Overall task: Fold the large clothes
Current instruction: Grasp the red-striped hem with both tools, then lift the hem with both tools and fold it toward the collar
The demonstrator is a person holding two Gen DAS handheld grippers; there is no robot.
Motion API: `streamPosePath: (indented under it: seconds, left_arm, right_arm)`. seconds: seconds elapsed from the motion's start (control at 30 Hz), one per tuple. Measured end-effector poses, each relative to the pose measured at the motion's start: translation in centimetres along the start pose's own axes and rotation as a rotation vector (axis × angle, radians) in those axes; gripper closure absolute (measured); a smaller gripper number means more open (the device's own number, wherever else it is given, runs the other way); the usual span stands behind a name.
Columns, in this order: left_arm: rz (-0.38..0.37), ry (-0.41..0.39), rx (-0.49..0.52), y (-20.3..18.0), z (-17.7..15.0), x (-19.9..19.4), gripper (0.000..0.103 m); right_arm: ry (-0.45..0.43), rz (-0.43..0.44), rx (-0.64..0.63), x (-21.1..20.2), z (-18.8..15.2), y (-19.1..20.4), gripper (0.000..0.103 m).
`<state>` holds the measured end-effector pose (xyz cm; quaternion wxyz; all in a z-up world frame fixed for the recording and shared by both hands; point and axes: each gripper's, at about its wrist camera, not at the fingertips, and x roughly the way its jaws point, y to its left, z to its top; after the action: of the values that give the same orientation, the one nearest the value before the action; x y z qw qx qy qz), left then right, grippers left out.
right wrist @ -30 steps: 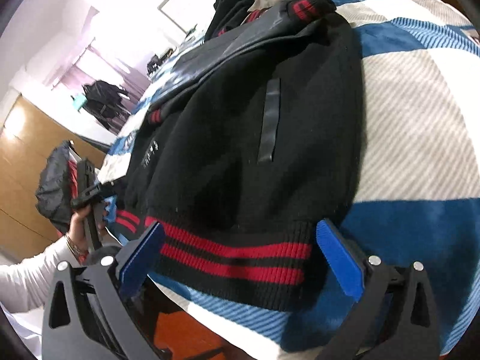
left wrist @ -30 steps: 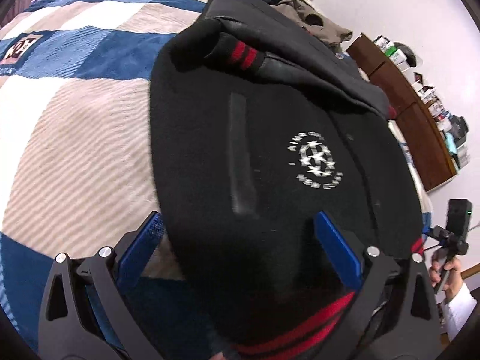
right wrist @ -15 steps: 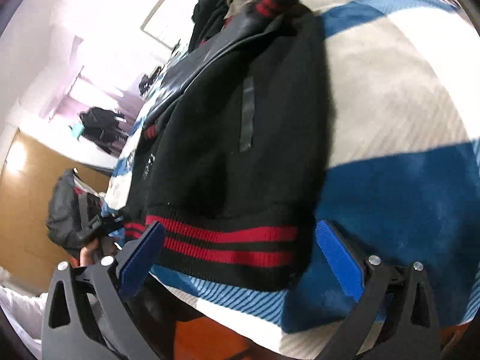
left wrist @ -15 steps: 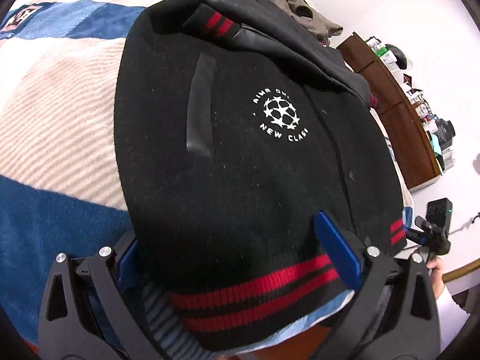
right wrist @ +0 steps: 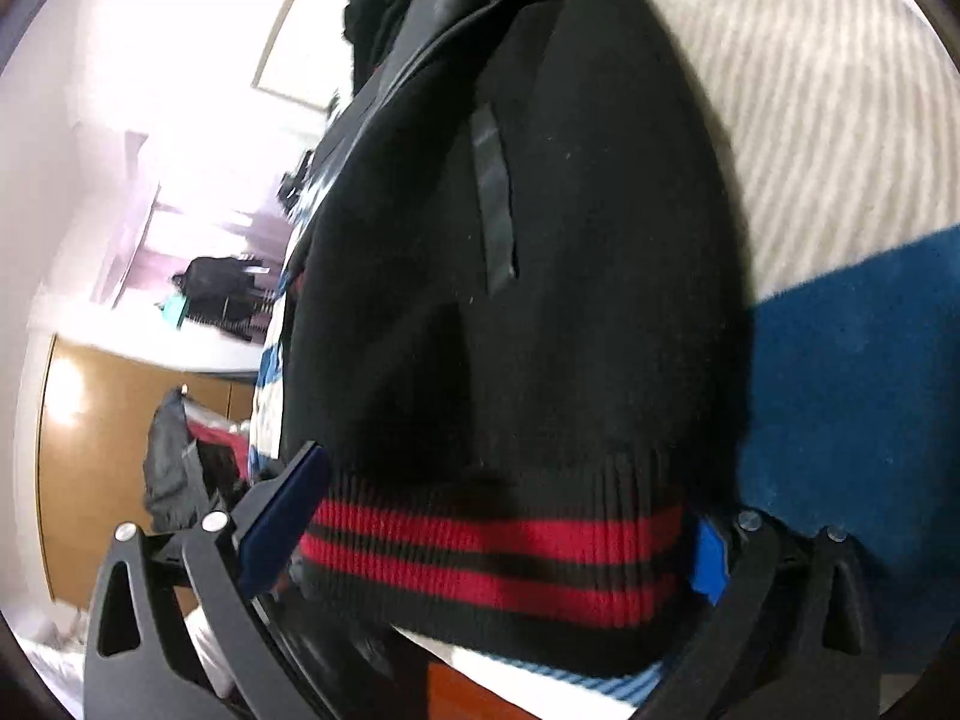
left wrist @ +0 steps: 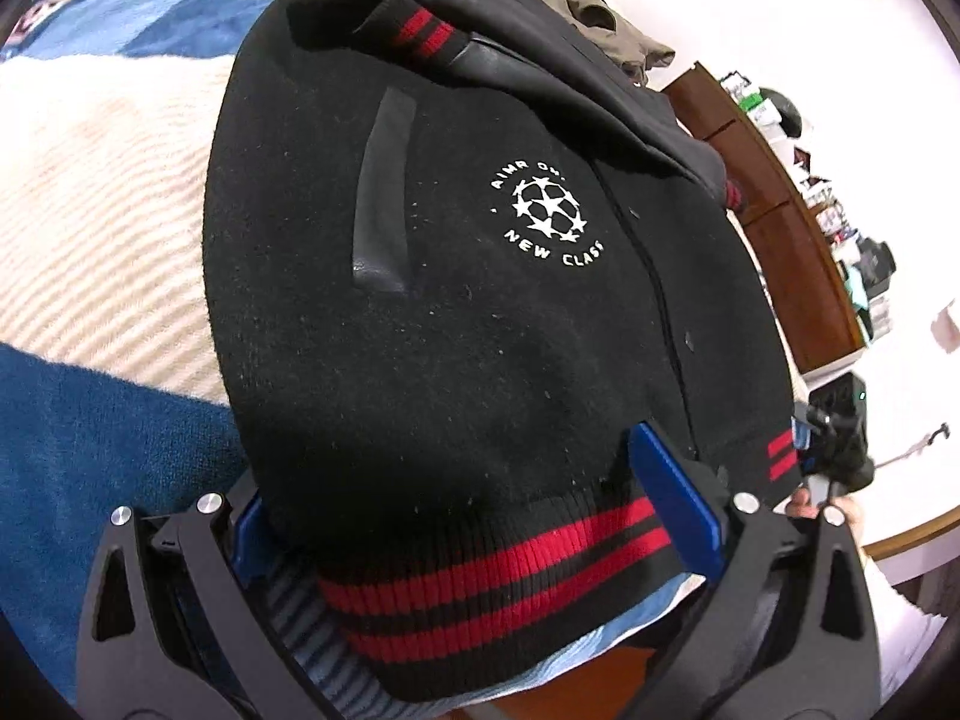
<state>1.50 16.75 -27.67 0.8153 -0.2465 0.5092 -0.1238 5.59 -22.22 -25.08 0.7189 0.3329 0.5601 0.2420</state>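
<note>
A black jacket (left wrist: 480, 330) with a white star logo and a red-striped hem (left wrist: 498, 576) lies on the bed, hem toward me at the bed's edge. My left gripper (left wrist: 462, 519) is open and straddles the hem: one blue pad (left wrist: 672, 504) rests on top, the other is half tucked under the cloth. In the right wrist view the same hem (right wrist: 492, 552) fills the space between the pads of my right gripper (right wrist: 495, 540), whose jaws are closing. I cannot see its pads pressing the cloth. A hand holds that gripper (left wrist: 834, 438) at the hem's right end.
The jacket lies on a blue and beige striped blanket (left wrist: 102, 228). More clothes are piled at the far end (left wrist: 606, 18). A wooden dresser (left wrist: 798, 252) crowded with small items stands to the right. Beyond the bed are a wooden wardrobe (right wrist: 90, 420) and a dark bag (right wrist: 222, 294).
Both grippers drew back to the hem, which now sits between each pair of pads. The right gripper rolled, sank onto the hem, and its pads stand slightly closer.
</note>
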Motion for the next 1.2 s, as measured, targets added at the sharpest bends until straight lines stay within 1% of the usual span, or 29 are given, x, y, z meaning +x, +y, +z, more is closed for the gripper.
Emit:
streamPosePath:
  seconds: [0.03,0.07,0.1,0.13,0.17,0.2,0.23,0.27,0.37,0.47,0.53,0.6,0.67,0.77,0.9,0.97,1.03,1.13,1.2]
  left_arm:
    - [0.007,0.002,0.008,-0.3,0.0,-0.2,0.011]
    - [0.018,0.0,0.013,-0.3,0.0,-0.5,0.024]
    - [0.029,-0.006,0.009,-0.3,0.0,-0.9,0.041]
    - [0.023,-0.012,-0.01,0.1,0.0,-1.4,0.047]
    - [0.03,-0.017,-0.026,0.4,0.1,-1.7,0.067]
    - [0.025,-0.014,-0.045,0.8,0.2,-1.9,0.068]
    - [-0.005,-0.005,-0.063,1.2,0.3,-2.1,0.068]
    - [-0.017,0.002,-0.068,1.3,0.3,-2.1,0.069]
    - [0.005,0.013,-0.024,0.4,0.6,-2.5,0.072]
    - [-0.031,-0.021,-0.014,-0.8,1.3,-4.0,0.075]
    - [-0.061,-0.046,0.006,-1.9,1.8,-4.9,0.077]
    - [-0.079,-0.057,0.026,-2.6,2.0,-5.6,0.078]
    - [-0.084,-0.062,0.036,-3.0,2.1,-5.9,0.08]
    - [-0.087,-0.072,0.039,-3.3,2.0,-6.6,0.083]
    - [-0.07,-0.081,0.058,-3.9,0.9,-7.8,0.087]
    - [-0.075,-0.084,0.066,-4.2,0.0,-8.7,0.088]
    - [-0.081,-0.087,0.077,-4.5,-0.9,-9.5,0.09]
    - [-0.093,-0.079,0.063,-4.5,-3.0,-10.7,0.091]
    - [-0.11,-0.081,0.057,-4.6,-4.4,-11.6,0.092]
  right_arm:
    - [-0.004,-0.022,0.0,-0.2,-0.1,0.0,0.042]
    - [-0.016,-0.077,0.006,-0.5,-0.2,-0.4,0.067]
    - [-0.021,-0.054,0.035,-0.8,-0.5,-0.9,0.082]
    - [-0.019,-0.025,0.052,-1.1,-0.4,-1.3,0.083]
    - [-0.017,-0.01,0.05,-1.2,-0.5,-1.2,0.084]
    - [-0.013,-0.002,0.04,-1.2,-0.5,-0.9,0.085]
    - [-0.013,0.003,0.035,-1.3,-0.5,-0.6,0.086]
    - [-0.011,0.003,0.022,-1.4,-0.4,0.0,0.086]
    - [-0.009,-0.004,-0.016,-2.0,-0.1,1.7,0.088]
    - [-0.047,0.036,-0.049,-3.4,0.5,3.4,0.089]
    - [-0.061,0.086,-0.037,-4.6,0.8,3.7,0.089]
    - [-0.077,0.113,-0.035,-5.6,1.2,4.0,0.089]
    - [-0.084,0.115,-0.03,-6.5,1.4,3.5,0.089]
    - [-0.099,0.11,-0.042,-6.8,0.7,4.1,0.09]
    - [-0.124,0.106,-0.038,-7.0,-0.6,3.9,0.091]
    - [-0.125,0.106,-0.054,-8.0,-1.6,4.1,0.091]
    - [-0.117,0.103,-0.07,-8.7,-2.2,4.2,0.091]
    - [-0.102,0.107,-0.081,-9.5,-3.0,4.7,0.092]
    - [-0.089,0.111,-0.091,-10.3,-4.1,4.9,0.092]
